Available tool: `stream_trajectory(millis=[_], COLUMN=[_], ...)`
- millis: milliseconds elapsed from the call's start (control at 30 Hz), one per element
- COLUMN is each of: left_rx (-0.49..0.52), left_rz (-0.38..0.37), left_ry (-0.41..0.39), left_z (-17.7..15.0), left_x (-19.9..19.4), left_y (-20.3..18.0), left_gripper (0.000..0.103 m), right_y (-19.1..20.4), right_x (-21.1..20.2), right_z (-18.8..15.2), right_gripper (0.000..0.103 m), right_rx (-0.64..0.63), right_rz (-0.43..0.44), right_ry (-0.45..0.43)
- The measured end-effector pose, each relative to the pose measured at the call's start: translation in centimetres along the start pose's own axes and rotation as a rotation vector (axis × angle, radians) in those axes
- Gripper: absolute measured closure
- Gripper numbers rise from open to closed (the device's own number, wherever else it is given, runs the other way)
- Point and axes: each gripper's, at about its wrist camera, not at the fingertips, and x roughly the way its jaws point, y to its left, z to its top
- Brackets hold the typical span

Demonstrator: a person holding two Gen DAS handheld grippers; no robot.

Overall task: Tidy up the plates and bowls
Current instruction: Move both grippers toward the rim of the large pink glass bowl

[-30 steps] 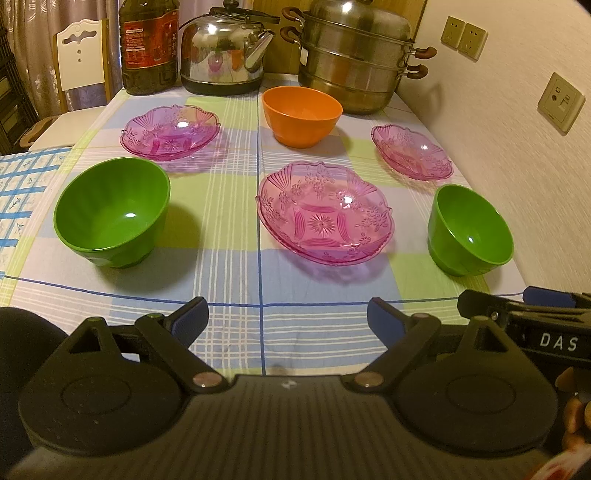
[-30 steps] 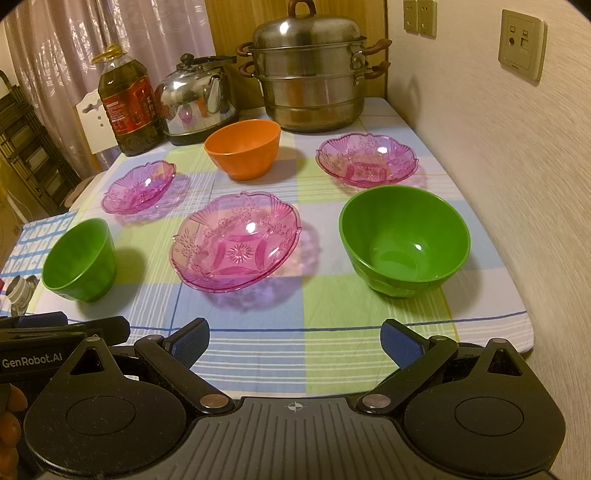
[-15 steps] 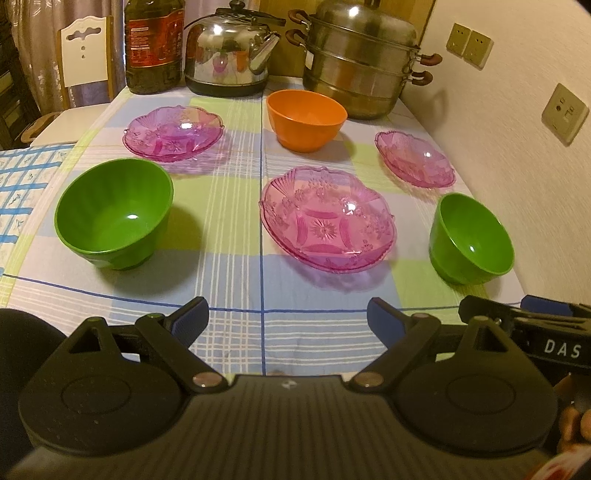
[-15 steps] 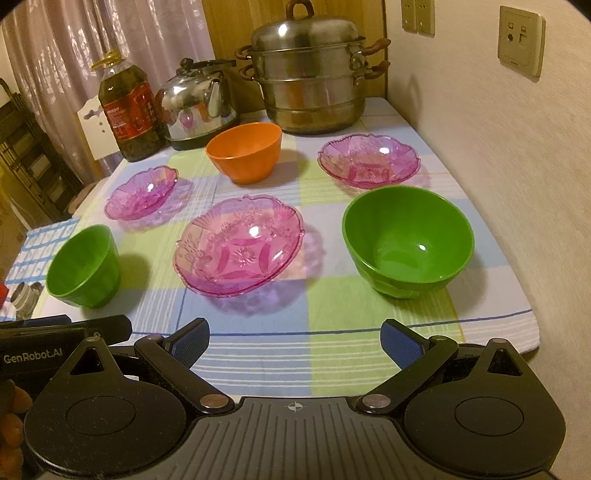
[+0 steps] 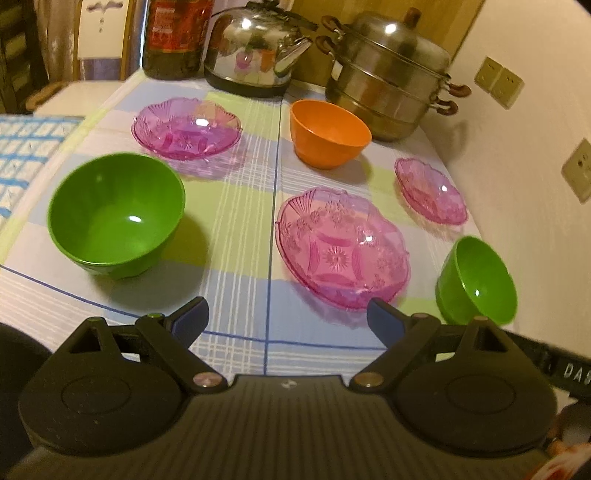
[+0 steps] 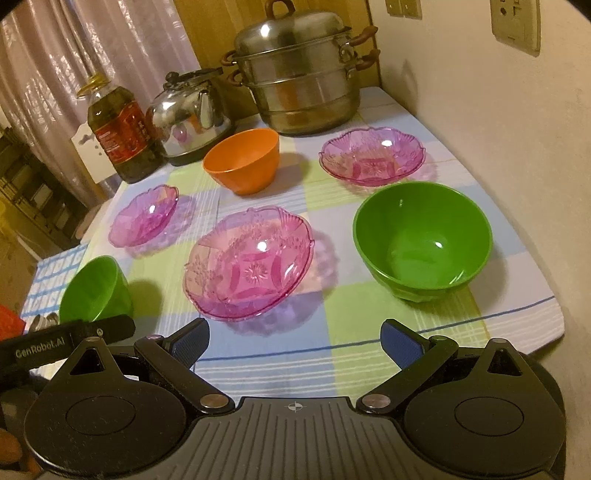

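On the checked tablecloth [image 5: 240, 206] stand three pink glass plates: a large one in the middle [image 5: 341, 247] [image 6: 249, 262], a smaller one at the back left [image 5: 186, 127] [image 6: 144, 219] and another at the right [image 5: 430, 190] [image 6: 371, 155]. A green bowl sits front left [image 5: 116, 219] [image 6: 94, 290], a second green bowl front right [image 5: 476, 280] [image 6: 423, 240], and an orange bowl at the back [image 5: 328, 133] [image 6: 242, 160]. My left gripper [image 5: 286, 319] hangs open over the near edge, holding nothing. My right gripper [image 6: 295, 339] is open and empty too.
Along the back stand a steel steamer pot [image 6: 299, 81], a kettle [image 6: 190, 112] and an oil bottle [image 6: 122, 136]. A wall with sockets [image 6: 513, 22] bounds the right side. A white chair back [image 5: 101, 29] shows beyond the table's left corner.
Both grippers have moved forward and slightly up over the table's near edge, so the dishes look closer. The left view has tilted. No dish has shifted, and both stay open.
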Motion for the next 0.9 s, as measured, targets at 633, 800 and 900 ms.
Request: stream_trajectory(millis=[633,800,900], left_rx=[-0.017,-0.029,-0.039], left_rz=[-0.003,-0.001,-0.004], left_ry=[0.034,0.038,0.043], left_z=[3.0,3.5,3.7], left_x=[8.7,10.6,11.8], left_y=[0.6,0.7,0.7], left_gripper=[0.022,0.033,0.041], right_y=[-0.4,-0.6,-0.8], right_x=[8.5,10.7,11.7], right_z=[2.3,2.5,2.6], right_gripper=[0.024,0.039,0.046], right_rx=[0.102,0.127,0.130], right_rz=[0.027,0.008,-0.001], right_ry=[0.015,0.011,0.010])
